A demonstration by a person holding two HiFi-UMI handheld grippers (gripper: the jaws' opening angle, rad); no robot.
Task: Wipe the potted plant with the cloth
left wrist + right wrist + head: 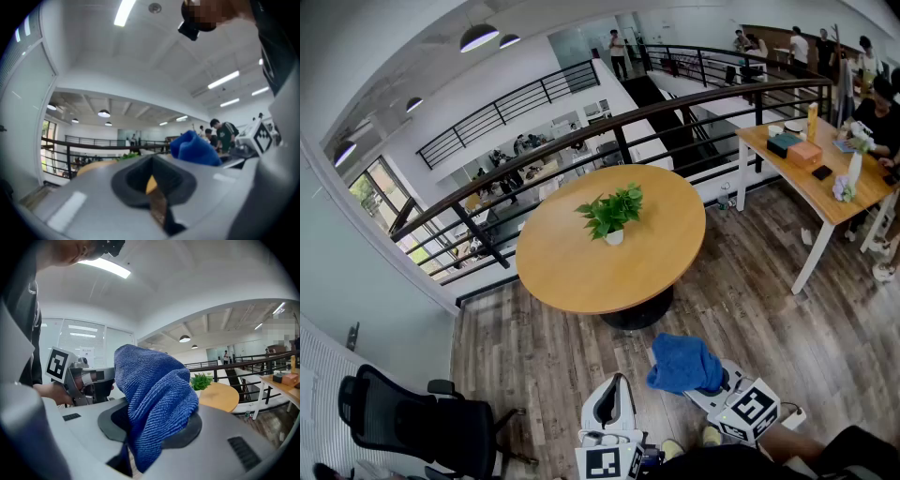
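The potted plant, green leaves in a small white pot, stands on the round wooden table; the right gripper view shows the plant far off. My right gripper is low, well short of the table, shut on a blue cloth. The cloth bulges up out of its jaws and hides the fingertips. My left gripper is beside it on the left, shut with nothing in it. In the left gripper view the jaws are closed and the cloth shows to the right.
A black office chair stands at the lower left. A black railing curves behind the table. A rectangular desk with boxes and bottles is at the right, with people seated beyond it. Wooden floor lies between me and the table.
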